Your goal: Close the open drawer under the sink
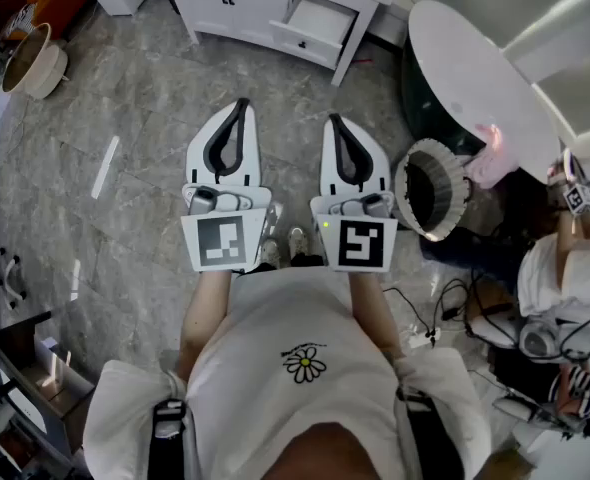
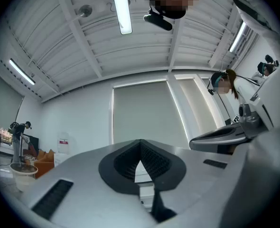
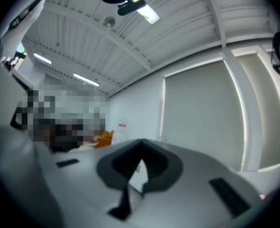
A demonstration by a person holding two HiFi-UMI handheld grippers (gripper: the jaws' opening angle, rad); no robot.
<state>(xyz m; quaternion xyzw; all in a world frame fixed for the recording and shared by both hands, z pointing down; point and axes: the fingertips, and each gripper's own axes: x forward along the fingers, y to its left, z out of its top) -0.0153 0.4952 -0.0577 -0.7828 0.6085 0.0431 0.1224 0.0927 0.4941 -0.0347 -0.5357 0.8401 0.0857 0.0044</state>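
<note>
Bright strip light (image 2: 125, 8), fisheye dark edges, possibly slight blur

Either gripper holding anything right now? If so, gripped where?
Nothing is held. The left gripper and right gripper both have their jaws together with nothing between them, well short of the open drawer.

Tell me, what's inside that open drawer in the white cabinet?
The open drawer shows only a bare pale bottom; nothing visible in it. Its rear is hidden under the cabinet top.
</note>
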